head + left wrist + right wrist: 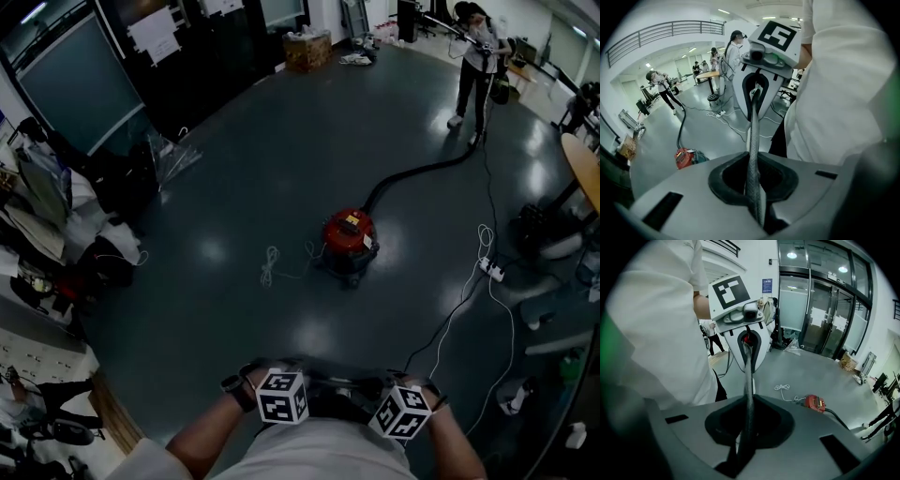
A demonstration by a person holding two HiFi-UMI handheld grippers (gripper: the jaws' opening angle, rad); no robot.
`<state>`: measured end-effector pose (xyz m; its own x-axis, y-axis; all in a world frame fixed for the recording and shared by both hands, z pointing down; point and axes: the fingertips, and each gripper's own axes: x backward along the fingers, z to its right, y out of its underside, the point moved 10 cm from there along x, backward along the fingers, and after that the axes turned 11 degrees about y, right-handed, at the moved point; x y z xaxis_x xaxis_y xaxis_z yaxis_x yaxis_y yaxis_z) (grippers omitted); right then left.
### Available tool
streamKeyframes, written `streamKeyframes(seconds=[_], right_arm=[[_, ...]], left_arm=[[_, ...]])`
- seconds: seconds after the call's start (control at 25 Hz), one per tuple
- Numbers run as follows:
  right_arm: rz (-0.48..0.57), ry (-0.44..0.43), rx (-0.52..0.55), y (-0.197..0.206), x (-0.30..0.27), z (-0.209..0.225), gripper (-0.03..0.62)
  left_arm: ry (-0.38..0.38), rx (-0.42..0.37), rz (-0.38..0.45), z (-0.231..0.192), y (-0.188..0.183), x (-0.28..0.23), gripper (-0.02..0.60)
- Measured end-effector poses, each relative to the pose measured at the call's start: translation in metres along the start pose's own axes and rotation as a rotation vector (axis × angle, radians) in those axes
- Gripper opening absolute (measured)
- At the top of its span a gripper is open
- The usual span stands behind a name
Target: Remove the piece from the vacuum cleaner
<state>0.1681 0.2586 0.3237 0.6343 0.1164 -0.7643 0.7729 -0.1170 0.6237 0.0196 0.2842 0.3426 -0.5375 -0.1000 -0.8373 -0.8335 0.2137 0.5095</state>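
Observation:
The red canister vacuum cleaner point(349, 234) stands on the dark floor a few steps ahead of me; it also shows small in both gripper views point(684, 158) point(815, 402). Its black hose point(422, 173) runs to a person point(478, 56) at the far right who holds the wand. Both grippers are held close to my body, far from the vacuum, and face each other. A thin grey braided strap point(753, 136) point(748, 376) stretches between them. My left gripper point(754, 187) is shut on one end, my right gripper point(746, 427) on the other.
A white coiled cord point(272, 267) lies left of the vacuum. A white power strip point(492, 270) with cables lies to its right. Bags and clutter point(56, 244) line the left wall; a round table point(586, 169) and chairs stand at the right.

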Motion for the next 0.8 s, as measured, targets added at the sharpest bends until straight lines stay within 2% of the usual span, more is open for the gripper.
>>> streamKeyframes(seconds=[0.28, 0.8], right_arm=[[-0.026, 0.01, -0.014, -0.004, -0.003, -0.009, 0.037], [-0.027, 0.016, -0.013, -0.013, -0.012, -0.006, 0.037]], left_arm=[[0.02, -0.026, 0.014, 0.003, 0.008, -0.002, 0.029], [0.016, -0.019, 0.014, -0.002, 0.019, 0.005, 0.029]])
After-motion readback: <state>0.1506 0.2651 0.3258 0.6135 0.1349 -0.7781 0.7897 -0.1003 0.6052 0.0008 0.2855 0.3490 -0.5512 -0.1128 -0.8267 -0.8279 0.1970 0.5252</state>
